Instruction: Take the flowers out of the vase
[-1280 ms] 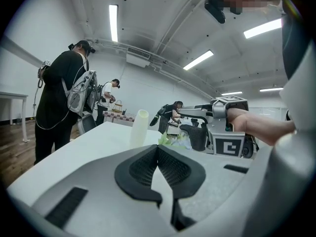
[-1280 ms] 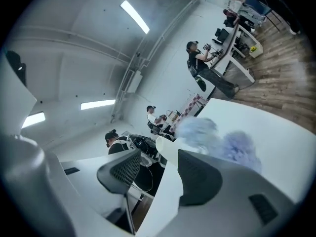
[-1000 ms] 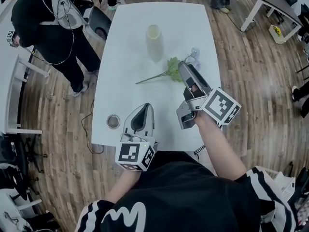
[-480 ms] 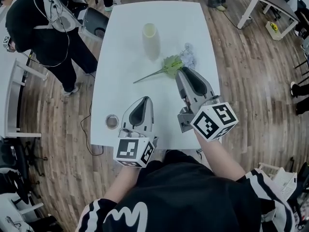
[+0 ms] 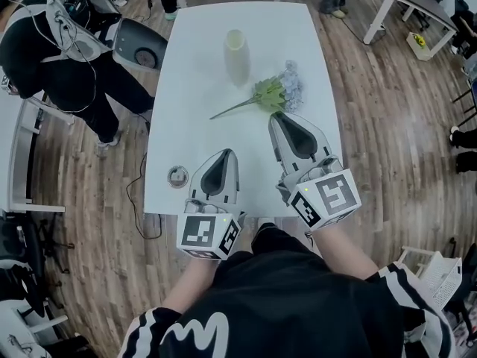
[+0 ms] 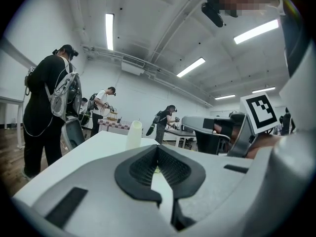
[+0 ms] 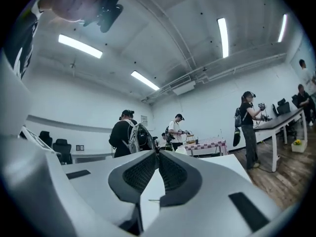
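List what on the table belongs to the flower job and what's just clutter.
Job:
- flowers, lying on the white table, out of the vase
- vase, upright, no stems showing

Lying about:
- small round ring, near the table's left edge
- chair, off the table's far corner

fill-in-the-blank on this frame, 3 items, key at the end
1. The vase stands ___, with nothing sticking out of its mouth.
2. The flowers lie on the ___, not in the vase.
3. Their leaves are ___ in colour.

Missing words: upright; table; green.
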